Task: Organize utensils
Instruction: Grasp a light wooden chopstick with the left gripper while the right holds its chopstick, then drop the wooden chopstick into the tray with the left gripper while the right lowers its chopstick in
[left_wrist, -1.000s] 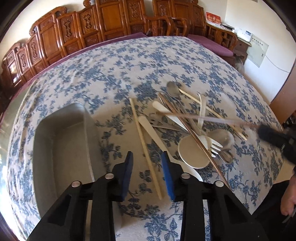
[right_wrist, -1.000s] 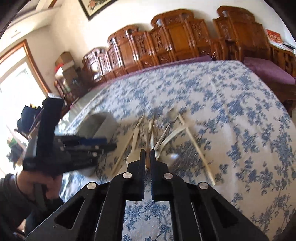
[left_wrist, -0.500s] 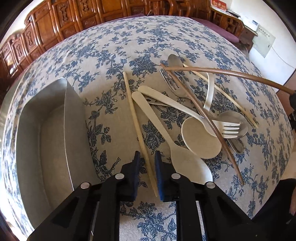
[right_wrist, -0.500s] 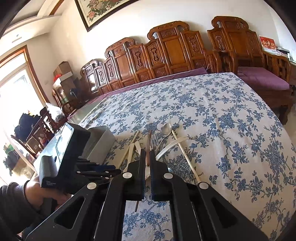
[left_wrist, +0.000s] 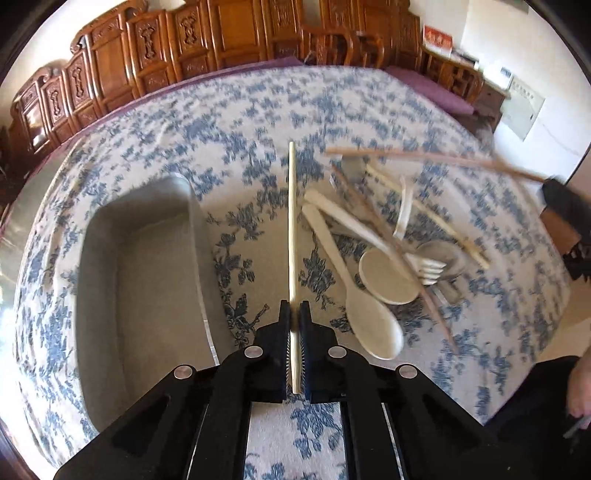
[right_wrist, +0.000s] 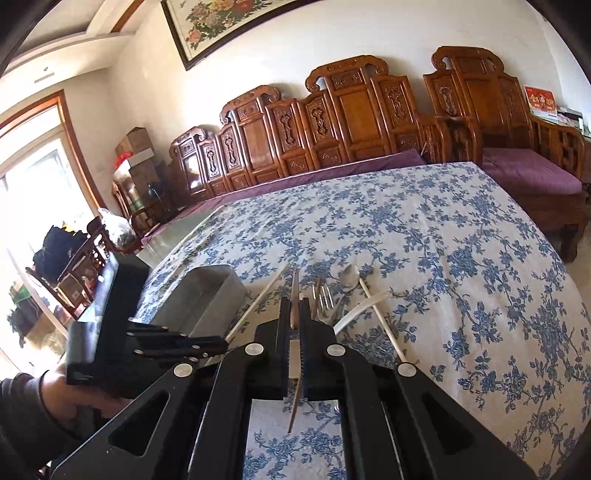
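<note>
My left gripper (left_wrist: 294, 309) has its jaws closing tight on a pale chopstick (left_wrist: 292, 221), whose long end points away over the cloth. A grey metal tray (left_wrist: 110, 266) lies just left of it. To the right lies a pile of utensils: two white spoons (left_wrist: 373, 325), a white fork (left_wrist: 428, 266), a metal spoon and more chopsticks. My right gripper (right_wrist: 294, 303) is shut on a brown chopstick (right_wrist: 294, 288), held above the pile; this stick crosses the upper right of the left wrist view. In the right wrist view the left gripper (right_wrist: 207, 345) is beside the tray (right_wrist: 207, 291).
A blue-flowered cloth (right_wrist: 443, 258) covers the table. Carved wooden chairs (right_wrist: 351, 110) line its far side, and a purple-cushioned seat (right_wrist: 532, 173) stands at the right. A person's hand (left_wrist: 580, 391) shows at the near right edge.
The left gripper's jaws closed on the pale chopstick and raised it off the cloth. The right gripper rose with the brown chopstick, away from the pile.
</note>
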